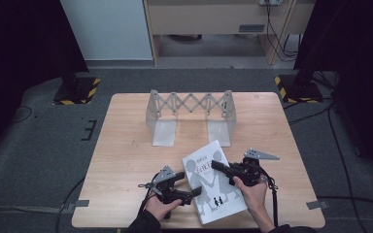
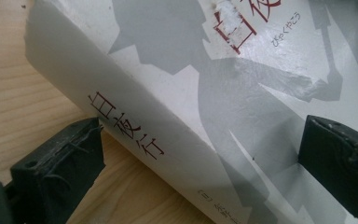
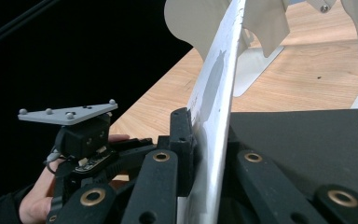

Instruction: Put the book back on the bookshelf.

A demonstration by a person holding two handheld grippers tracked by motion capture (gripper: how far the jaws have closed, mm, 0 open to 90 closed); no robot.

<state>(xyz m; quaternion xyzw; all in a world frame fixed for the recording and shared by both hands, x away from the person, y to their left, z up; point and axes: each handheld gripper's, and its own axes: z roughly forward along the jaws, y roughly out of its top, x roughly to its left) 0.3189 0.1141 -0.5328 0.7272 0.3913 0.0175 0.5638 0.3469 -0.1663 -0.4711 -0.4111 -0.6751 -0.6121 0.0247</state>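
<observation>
Right gripper (image 1: 217, 165) clamped on front cover (image 3: 214, 93) of white paperback book (image 1: 213, 182). Left gripper (image 1: 195, 193) jaws wide, straddling book spine (image 2: 135, 126), not pressing. Expandable bookend rack (image 1: 190, 114) behind on wooden table (image 1: 126, 160).

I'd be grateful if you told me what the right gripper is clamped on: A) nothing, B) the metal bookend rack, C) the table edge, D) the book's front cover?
D: in the right gripper view the right gripper has its jaws pressed on either side of the thin front cover, lifted off the book.
</observation>
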